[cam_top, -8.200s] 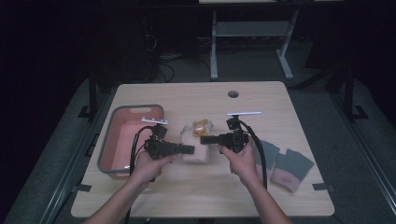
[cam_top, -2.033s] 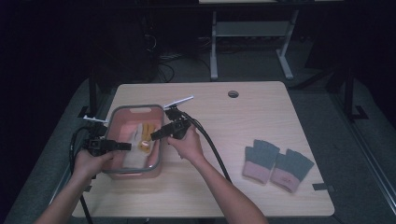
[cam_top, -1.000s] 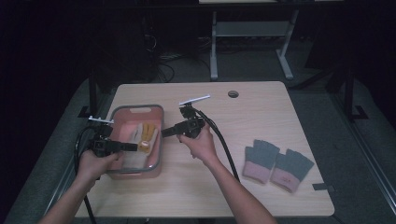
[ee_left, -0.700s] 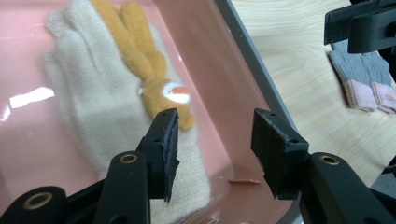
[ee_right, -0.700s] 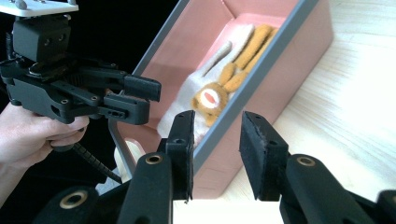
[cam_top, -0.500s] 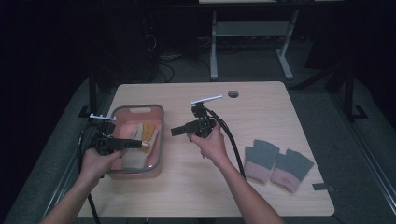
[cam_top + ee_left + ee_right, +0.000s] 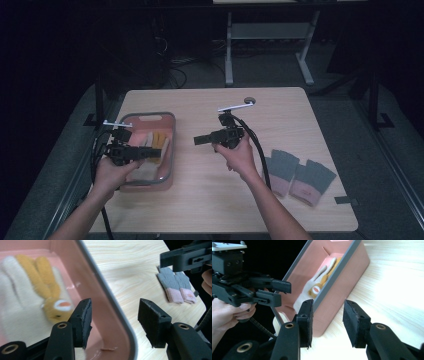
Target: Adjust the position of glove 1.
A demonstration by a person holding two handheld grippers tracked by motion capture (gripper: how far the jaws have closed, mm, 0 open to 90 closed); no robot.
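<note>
Inside the pink tub (image 7: 170,150), the white glove (image 7: 17,305) has been dropped; both hand-held grippers, left (image 7: 150,153) and right (image 7: 199,140), have just been opening and are empty; the grey gloves (image 7: 300,175) should be picked next.

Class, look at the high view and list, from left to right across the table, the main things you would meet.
Left gripper → pink bin holding a cream and orange glove → right gripper → grey and pink gloves.
</note>
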